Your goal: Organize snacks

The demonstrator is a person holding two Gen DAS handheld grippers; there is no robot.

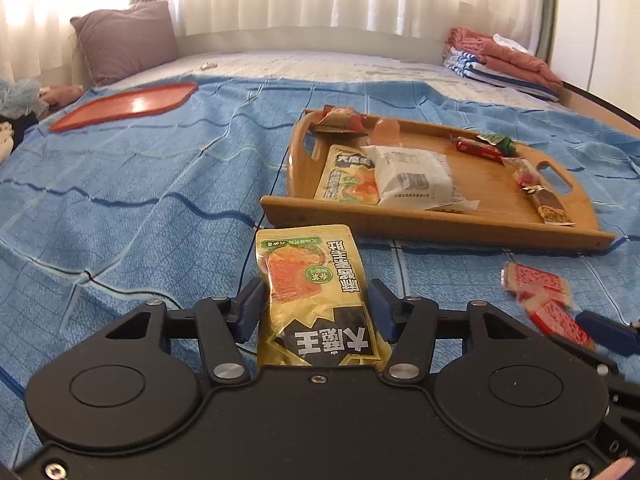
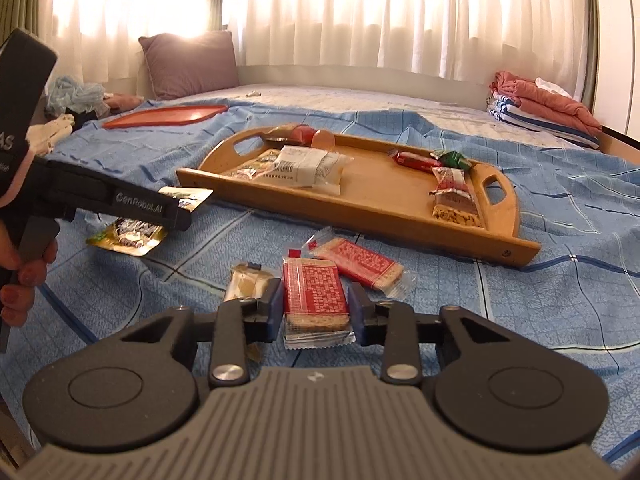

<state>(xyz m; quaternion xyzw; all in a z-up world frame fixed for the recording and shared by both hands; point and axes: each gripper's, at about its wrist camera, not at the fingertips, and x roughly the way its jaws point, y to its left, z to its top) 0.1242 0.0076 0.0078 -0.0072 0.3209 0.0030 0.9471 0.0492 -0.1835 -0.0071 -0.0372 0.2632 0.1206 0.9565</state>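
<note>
1. Left gripper (image 1: pixel 316 300): jaws clamped on the yellow pouch (image 1: pixel 310 280), held above the blanket (image 1: pixel 120 200), just short of the tray's (image 1: pixel 400 224) near wall. Risk: grip sits low on a slick, floppy pouch, so its free end may sag, catch the wall and fold or pull out.
2. Right gripper (image 2: pixel 314 312): jaws either side of the red pack (image 2: pixel 314 292), which lies on the blanket near the tray; contact looks light, cannot tell if it is truly pinched. Risk: film crinkles and slips on lifting, or hard squeeze cracks the biscuit inside.
3. Second red pack (image 2: pixel 360 264) lies touching the first, toward the tray. Risk: it gets dragged or nudged along.
4. Tan snack (image 2: pixel 244 284) sits just beside the right gripper's left finger. Risk: finger snags it.
5. Tray's near-left corner already holds a matching pouch (image 1: pixel 344 178) and a white pack (image 1: pixel 412 176). Risk: new pouch lands on top and slides.
</note>
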